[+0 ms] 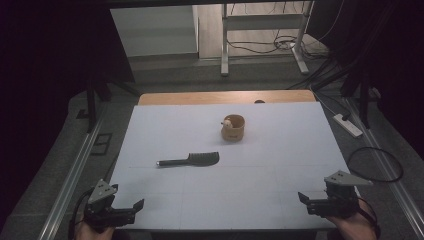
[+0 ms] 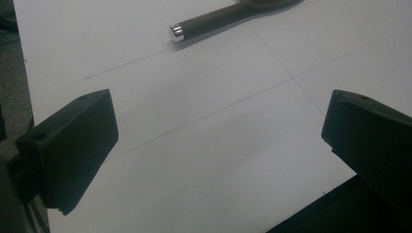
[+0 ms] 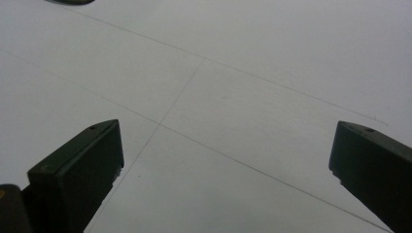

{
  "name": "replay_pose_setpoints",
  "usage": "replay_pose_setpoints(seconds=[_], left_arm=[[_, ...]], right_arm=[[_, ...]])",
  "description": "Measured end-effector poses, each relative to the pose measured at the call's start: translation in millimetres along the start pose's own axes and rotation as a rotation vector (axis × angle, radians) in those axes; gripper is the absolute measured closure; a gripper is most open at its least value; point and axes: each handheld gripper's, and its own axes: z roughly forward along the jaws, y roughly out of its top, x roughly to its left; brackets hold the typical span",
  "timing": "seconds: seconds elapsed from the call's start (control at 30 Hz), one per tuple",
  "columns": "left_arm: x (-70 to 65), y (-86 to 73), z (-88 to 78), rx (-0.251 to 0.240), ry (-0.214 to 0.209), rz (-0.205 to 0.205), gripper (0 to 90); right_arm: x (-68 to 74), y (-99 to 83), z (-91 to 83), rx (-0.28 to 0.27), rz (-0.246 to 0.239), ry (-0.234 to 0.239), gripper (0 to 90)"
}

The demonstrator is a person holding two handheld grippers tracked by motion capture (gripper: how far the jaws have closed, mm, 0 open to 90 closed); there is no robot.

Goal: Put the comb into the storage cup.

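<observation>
Both grippers wait released and holding nothing at the bottom of the high view: the left gripper (image 1: 131, 210) in the lower left corner, the right gripper (image 1: 306, 200) in the lower right, each with its black jaws spread wide over bare white tabletop (image 1: 165, 130). Nearest to the left gripper is the comb (image 1: 189, 160), lying flat a little left of centre in the high view, well apart from both grippers; in the left gripper view its handle (image 2: 214, 20) runs along the top edge, ending in a small shiny cap. It looks like dark plastic, with a slim round handle at the left and a broader toothed head at the right, so I judge it light, stiff and rather smooth, likely to slide or spin on the sheet if nudged from one side. The handle seems the best place to take hold, jaws across its width near the middle, since the toothed head is thin and could twist out of a pinch. Because it lies so low, the jaw tips would have to come right down to the tabletop. Farther up and right of centre stands a small tan cup (image 1: 233, 127) with a pale round thing at its rim, apart from the comb.
</observation>
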Motion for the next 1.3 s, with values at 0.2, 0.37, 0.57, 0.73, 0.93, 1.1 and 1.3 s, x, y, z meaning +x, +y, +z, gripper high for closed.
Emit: replay_pose_setpoints(seconds=[0.2, 0.37, 0.57, 0.73, 0.93, 1.1, 1.3], left_arm=[[2.1, -0.9, -0.7, -0.009, -0.013, -0.016, 0.4], [2.5, -0.9, -0.4, -0.007, -0.019, -0.015, 0.6], [3.1, -1.0, -0.5, -0.009, -0.026, -0.020, 0.6], [4.8, -0.5, 0.4, -0.001, -0.039, -0.029, 0.5], [5.8, -0.2, 0.6, 0.001, -0.048, -0.037, 0.3], [4.0, 1.8, 1.6, 0.011, -0.059, -0.031, 0.0], [-0.8, 6.6, 5.8, 0.010, -0.088, -0.020, 0.0]], right_arm=[[0.5, -0.1, -0.3, 0.001, 0.000, 0.002, 0.0], [0.7, -0.1, -0.8, 0.004, -0.003, 0.005, 0.0], [0.1, -0.4, -0.9, 0.001, 0.001, 0.014, 0.0], [-0.1, -0.3, -0.3, 0.007, 0.001, 0.020, 0.0], [0.8, 0.0, 0.6, 0.015, -0.014, 0.027, 0.0], [0.8, 0.1, 1.2, 0.021, -0.014, 0.028, 0.0], [0.8, 0.3, 1.5, 0.025, -0.015, 0.030, 0.0]])
